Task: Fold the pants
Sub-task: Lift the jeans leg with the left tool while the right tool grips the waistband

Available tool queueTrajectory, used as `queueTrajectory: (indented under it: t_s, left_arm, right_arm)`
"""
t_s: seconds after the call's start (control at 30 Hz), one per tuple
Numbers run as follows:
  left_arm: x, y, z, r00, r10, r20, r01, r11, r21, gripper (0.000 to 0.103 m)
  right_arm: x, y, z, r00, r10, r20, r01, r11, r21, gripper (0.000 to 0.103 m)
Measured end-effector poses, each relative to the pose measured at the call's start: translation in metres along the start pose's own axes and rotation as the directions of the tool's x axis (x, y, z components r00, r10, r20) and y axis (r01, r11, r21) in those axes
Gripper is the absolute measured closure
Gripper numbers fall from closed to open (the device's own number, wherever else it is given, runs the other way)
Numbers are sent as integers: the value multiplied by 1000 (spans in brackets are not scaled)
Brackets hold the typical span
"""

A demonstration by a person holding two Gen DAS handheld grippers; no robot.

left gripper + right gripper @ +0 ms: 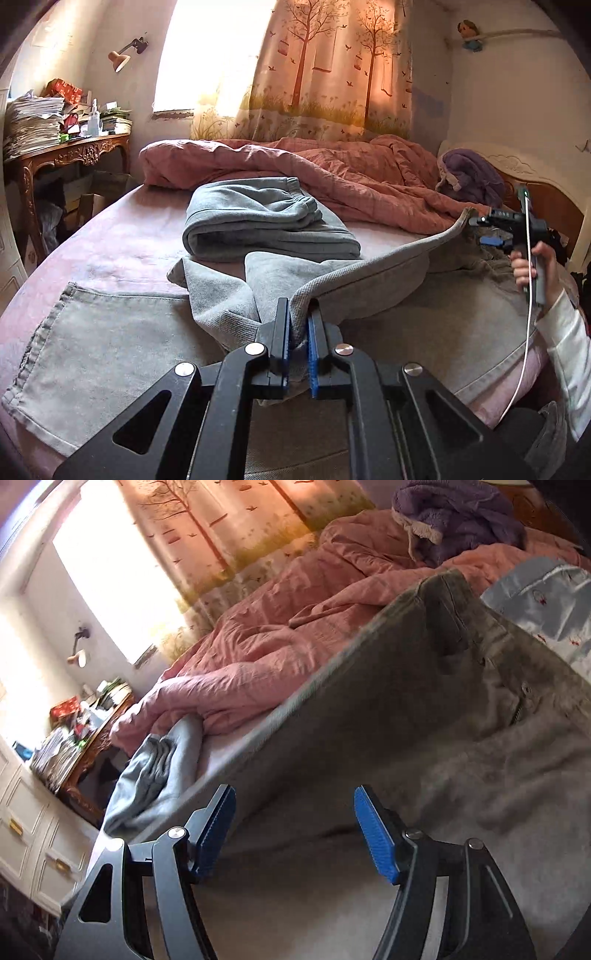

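Grey denim pants (110,332) lie spread over the pink bed sheet (122,229). My left gripper (298,306) is shut on a bunched fold of them, near the middle, and the cloth rises from the pads to a raised edge on the right. There a hand (532,266) holds my right gripper (480,221), its tip close to the lifted waistband corner. In the right wrist view my right gripper (294,790) stands open over the pants (406,720), blue pads wide apart, with nothing pinched between them. The fly and button show at the right.
Folded grey sweatpants (266,221) lie just beyond the denim. A rumpled pink quilt (332,173) covers the far side of the bed, with a purple garment (469,177) by the headboard (517,166). A cluttered wooden desk (66,151) stands left. Pale blue satin cloth (535,590) lies beyond the waistband.
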State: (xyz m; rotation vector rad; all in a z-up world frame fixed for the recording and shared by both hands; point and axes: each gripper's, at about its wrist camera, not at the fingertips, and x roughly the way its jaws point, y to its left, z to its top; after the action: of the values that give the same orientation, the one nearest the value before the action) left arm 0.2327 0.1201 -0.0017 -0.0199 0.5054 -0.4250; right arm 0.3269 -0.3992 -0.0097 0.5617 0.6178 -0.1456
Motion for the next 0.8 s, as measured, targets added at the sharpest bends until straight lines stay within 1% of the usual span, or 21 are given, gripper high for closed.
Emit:
queueTrajectory:
  t_s: [0.07, 0.17, 0.2, 0.23, 0.27, 0.3, 0.33, 0.37, 0.43, 0.5, 0.57, 0.67, 0.8]
  left_arm:
    - [1, 2, -5, 1000, -4, -7, 4, 1000, -8, 95]
    - [5, 10, -9, 999, -26, -36, 24, 999, -48, 94]
    - [8, 13, -11, 999, -23, -47, 20, 998, -58, 94]
    - [10, 15, -13, 998, -19, -57, 15, 998, -64, 94]
    - [12, 15, -15, 998, -17, -65, 12, 998, -68, 94]
    - [14, 16, -17, 997, -16, -71, 11, 997, -71, 94]
    - [15, 16, -18, 997, -14, -73, 9, 998, -70, 94]
    - [15, 16, -20, 997, -14, -74, 9, 998, -70, 94]
    - [16, 14, -20, 997, -6, -75, 1, 998, -70, 94]
    - [15, 12, -19, 997, 1, -76, -6, 998, -68, 94]
    - [15, 9, -19, 997, 8, -78, -13, 998, -55, 93]
    - [15, 6, -18, 996, 38, -85, -41, 998, -41, 93]
    - [14, 7, -18, 995, 50, -91, -57, 995, -76, 91]
  right_arm:
    - [12, 1, 16, 996, -90, 22, 89, 995, 35, 30]
    - [29, -3, 35, 982, -184, 49, 178, 979, 104, 30]
    - [36, -5, 40, 976, -214, 47, 208, 972, 111, 30]
    - [45, -7, 47, 972, -232, 26, 228, 968, 103, 34]
    - [55, -10, 51, 969, -246, -9, 246, 965, 93, 40]
    - [62, -16, 53, 967, -253, -43, 256, 962, 98, 58]
    - [68, -22, 53, 968, -243, -63, 249, 961, 121, 81]
    - [69, -26, 53, 969, -239, -60, 245, 960, 138, 89]
    - [62, -29, 49, 970, -241, -23, 242, 962, 125, 92]
    - [47, -28, 44, 965, -259, 39, 255, 963, 82, 94]
    - [26, -22, 38, 950, -293, 106, 291, 956, 33, 95]
    - [-7, -17, 34, 931, -315, 183, 324, 946, -18, 95]
    - [-60, -9, 15, 899, -342, 275, 378, 922, -87, 95]
